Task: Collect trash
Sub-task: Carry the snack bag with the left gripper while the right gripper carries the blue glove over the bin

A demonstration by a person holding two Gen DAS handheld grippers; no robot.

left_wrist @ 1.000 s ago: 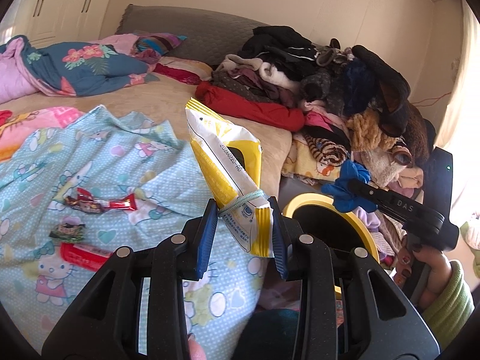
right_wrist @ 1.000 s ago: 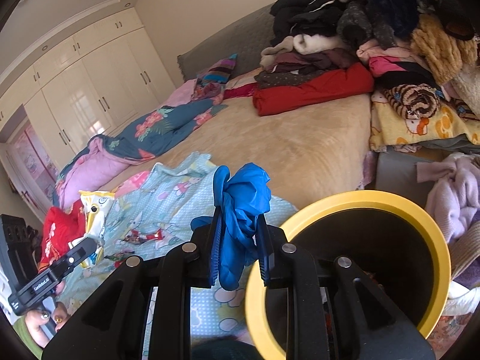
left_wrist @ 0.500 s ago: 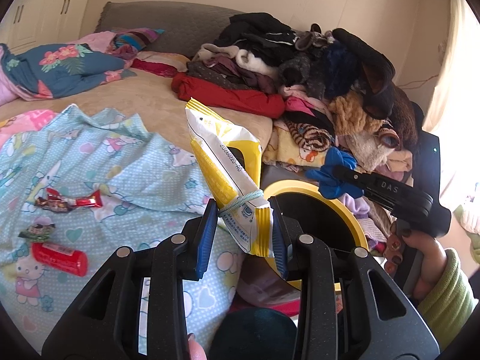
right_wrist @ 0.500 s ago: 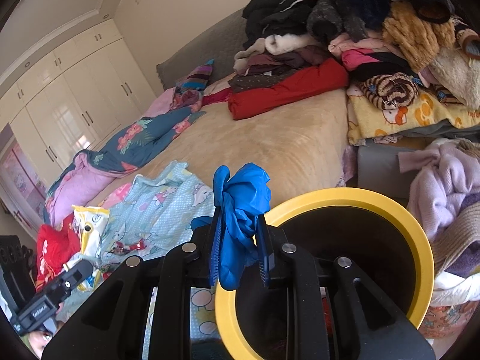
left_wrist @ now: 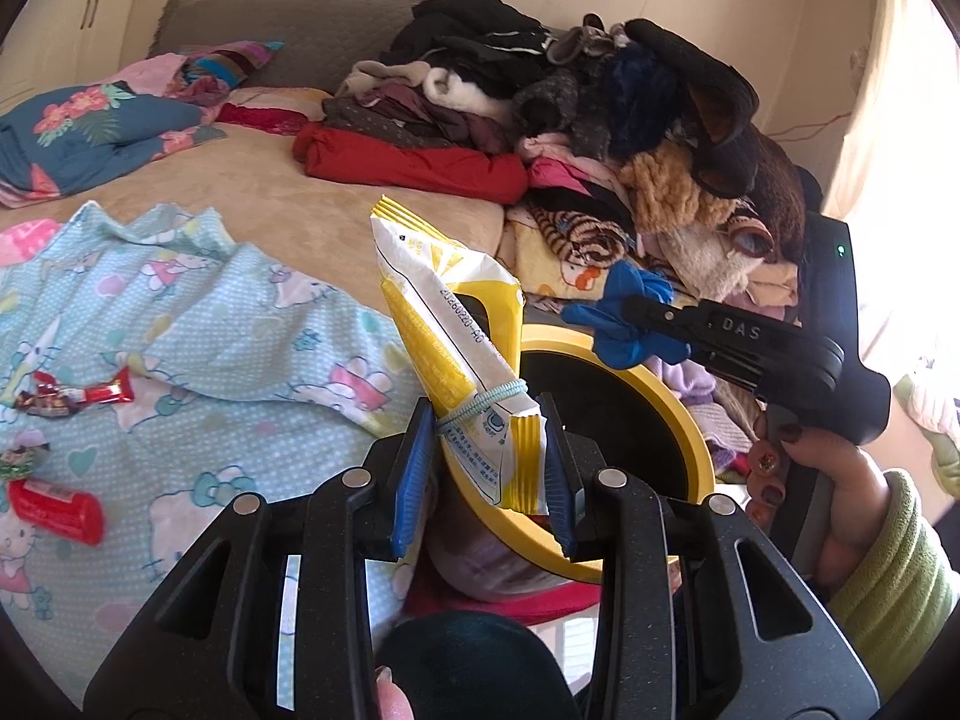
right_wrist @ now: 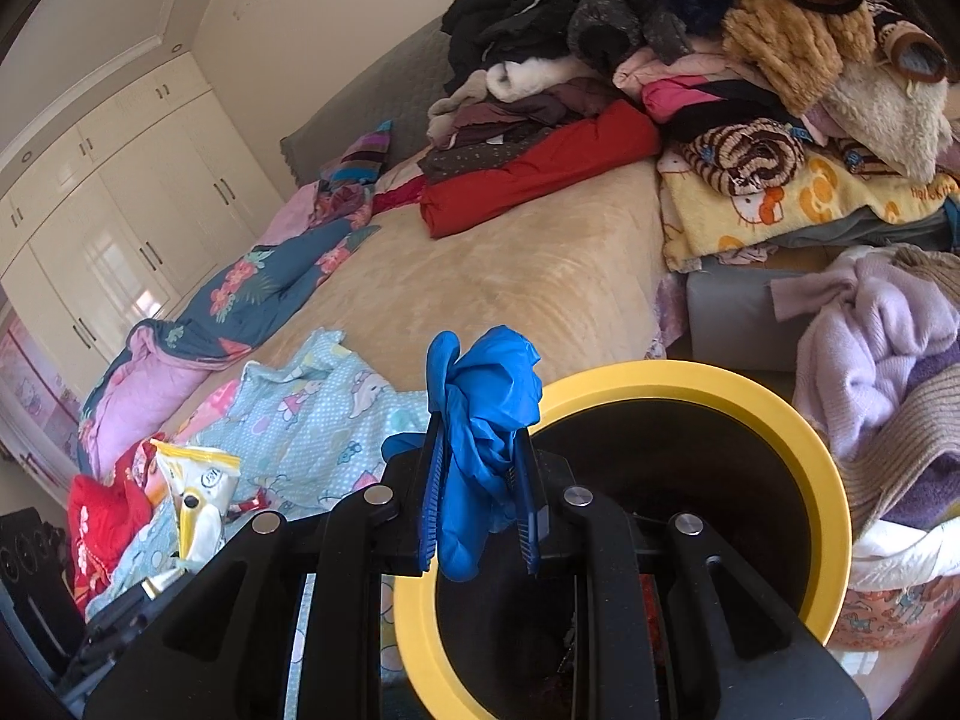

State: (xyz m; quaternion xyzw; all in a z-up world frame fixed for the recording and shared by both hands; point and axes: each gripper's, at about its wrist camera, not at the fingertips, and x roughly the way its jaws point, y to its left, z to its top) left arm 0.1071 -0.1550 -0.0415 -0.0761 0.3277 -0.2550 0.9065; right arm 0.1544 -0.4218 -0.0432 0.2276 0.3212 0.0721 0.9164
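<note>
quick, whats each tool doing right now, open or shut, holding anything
Left tool: shut on the yellow snack bag.
Right tool: shut on the crumpled blue glove, by the yellow-rimmed bin.

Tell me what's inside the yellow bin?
The yellow bin looks mostly dark inside. Something reddish shows near the bottom, but I can't tell what. The right gripper and its blue glove cover part of it.

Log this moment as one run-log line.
left gripper: jaws shut on yellow snack bag | right gripper: jaws shut on blue glove | both near yellow bin
</note>
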